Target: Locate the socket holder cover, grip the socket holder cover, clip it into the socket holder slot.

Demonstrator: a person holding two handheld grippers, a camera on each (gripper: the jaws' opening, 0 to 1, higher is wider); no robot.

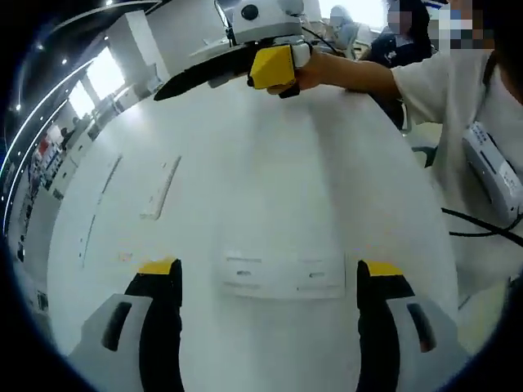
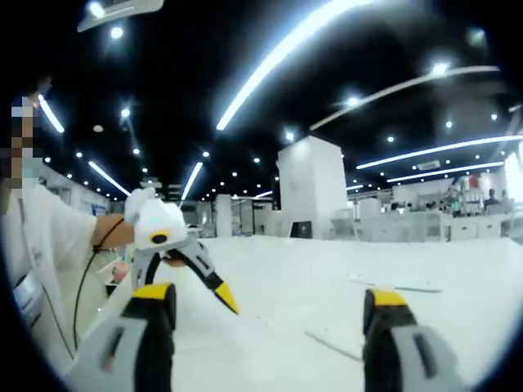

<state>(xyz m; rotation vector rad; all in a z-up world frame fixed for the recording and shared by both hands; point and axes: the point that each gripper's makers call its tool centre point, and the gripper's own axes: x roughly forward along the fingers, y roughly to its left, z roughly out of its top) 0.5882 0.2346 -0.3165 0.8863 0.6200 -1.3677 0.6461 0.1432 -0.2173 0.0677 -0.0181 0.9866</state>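
A white table [image 1: 270, 180], a white pillar [image 2: 315, 188], and bright ceiling light strips [image 2: 286, 49].

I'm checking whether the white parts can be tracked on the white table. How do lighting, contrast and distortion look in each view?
Left gripper view: even, bright light; the flat white rectangular socket holder and the narrow white cover strip barely contrast with the white table, with faint shadows. Right gripper view: dark ceiling, bright light strips bent by fisheye; thin white strips are soft and low-contrast.
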